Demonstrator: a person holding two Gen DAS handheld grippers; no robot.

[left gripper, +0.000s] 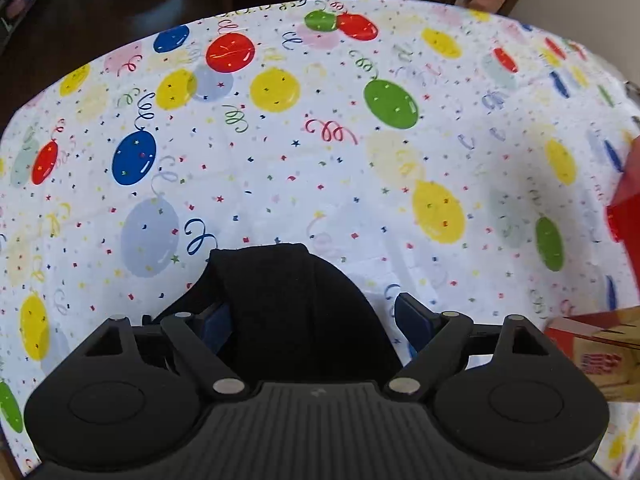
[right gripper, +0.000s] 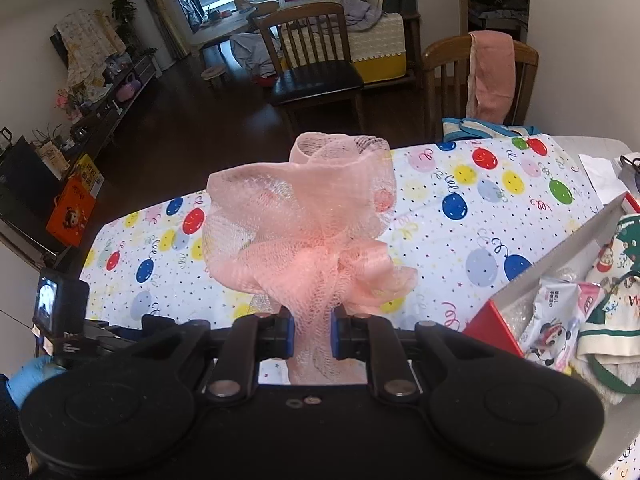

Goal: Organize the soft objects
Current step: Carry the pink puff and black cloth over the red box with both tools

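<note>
A black soft cloth (left gripper: 296,304) lies bunched on the balloon-print tablecloth (left gripper: 280,168), between the fingers of my left gripper (left gripper: 316,316). Its jaws stand wide; the right blue pad (left gripper: 414,320) is clear of the cloth, and the left pad is partly hidden behind it. In the right wrist view my right gripper (right gripper: 312,336) is shut on the stem of a pink mesh bath sponge (right gripper: 304,224), held up above the table. A red-rimmed box (right gripper: 492,320) at the right holds packets and a green-trimmed cloth (right gripper: 608,328).
The red box (left gripper: 624,208) and a printed carton (left gripper: 592,352) sit at the right edge in the left wrist view. Wooden chairs stand beyond the far table edge, one draped with a pink towel (right gripper: 492,76). A blue-and-white cloth (right gripper: 472,128) lies at the far edge.
</note>
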